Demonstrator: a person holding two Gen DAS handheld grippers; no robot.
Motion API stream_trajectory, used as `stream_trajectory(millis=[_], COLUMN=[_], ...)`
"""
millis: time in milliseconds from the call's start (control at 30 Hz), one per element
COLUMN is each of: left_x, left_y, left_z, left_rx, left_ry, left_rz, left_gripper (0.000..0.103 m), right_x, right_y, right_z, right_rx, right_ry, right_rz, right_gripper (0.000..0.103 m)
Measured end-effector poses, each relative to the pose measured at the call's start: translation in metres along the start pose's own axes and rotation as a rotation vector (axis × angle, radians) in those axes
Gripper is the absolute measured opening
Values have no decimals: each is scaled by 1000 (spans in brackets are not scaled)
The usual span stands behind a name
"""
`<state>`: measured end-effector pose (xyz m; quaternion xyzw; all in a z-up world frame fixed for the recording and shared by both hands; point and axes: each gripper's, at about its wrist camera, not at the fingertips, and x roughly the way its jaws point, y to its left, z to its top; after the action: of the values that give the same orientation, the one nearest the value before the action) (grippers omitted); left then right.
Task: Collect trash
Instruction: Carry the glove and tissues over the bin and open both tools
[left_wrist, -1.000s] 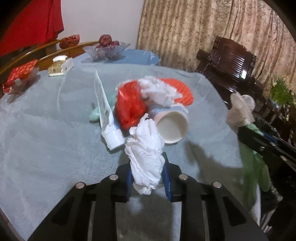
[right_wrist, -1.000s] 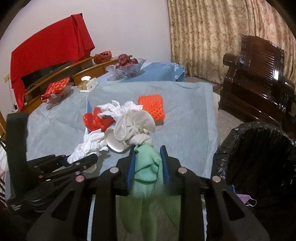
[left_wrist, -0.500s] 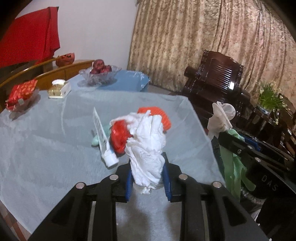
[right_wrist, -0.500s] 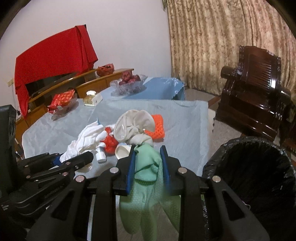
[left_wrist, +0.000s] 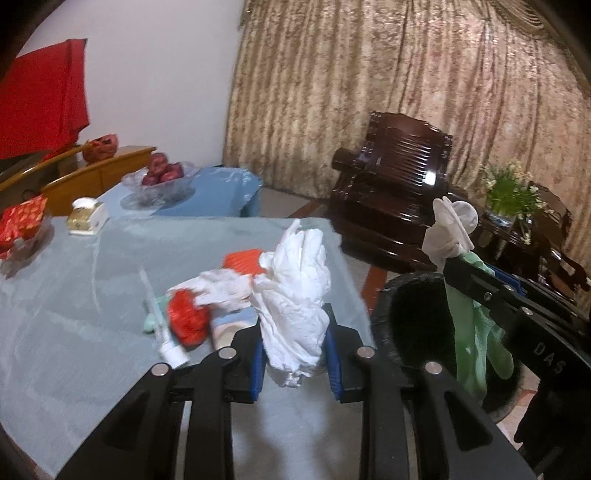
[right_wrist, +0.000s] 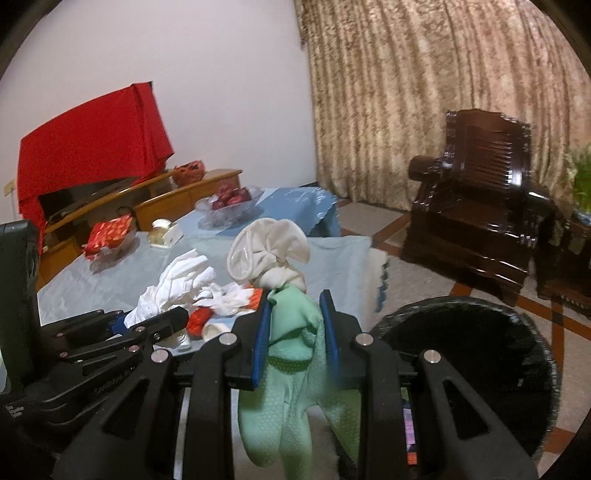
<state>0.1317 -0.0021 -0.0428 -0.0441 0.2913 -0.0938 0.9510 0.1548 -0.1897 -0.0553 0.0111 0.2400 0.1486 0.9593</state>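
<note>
Above the table (left_wrist: 74, 325), left tool (left_wrist: 295, 350) clamped on crumpled tissue (left_wrist: 295, 295), right tool (right_wrist: 295, 332) on green glove (right_wrist: 291, 354).

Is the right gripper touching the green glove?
Touching. The right wrist view shows the right gripper with both blue pads pressed against the green glove, which hangs below.

A pale grey-blue cloth covers the tabletop (left_wrist: 74, 325). On it lie a red mesh wad (left_wrist: 186, 319), a white tube (left_wrist: 162, 328), crumpled white tissue (left_wrist: 221, 288), an orange foam net (left_wrist: 243, 260), a paper cup (left_wrist: 229, 328), and farther back a small gold-and-white box (left_wrist: 86, 221).
</note>
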Motion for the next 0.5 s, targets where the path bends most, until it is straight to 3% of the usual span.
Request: stream_trajectory(millis=[500], left_x=[37], left_y=[-97], left_z=[19], left_rx=[106], left_ry=[-31], left_rz=[-156], left_gripper=[27], right_x=[-40], right_y=[-94], right_z=[-11], right_rx=[83], right_ry=[-37], right_rz=[-224], right_gripper=[25])
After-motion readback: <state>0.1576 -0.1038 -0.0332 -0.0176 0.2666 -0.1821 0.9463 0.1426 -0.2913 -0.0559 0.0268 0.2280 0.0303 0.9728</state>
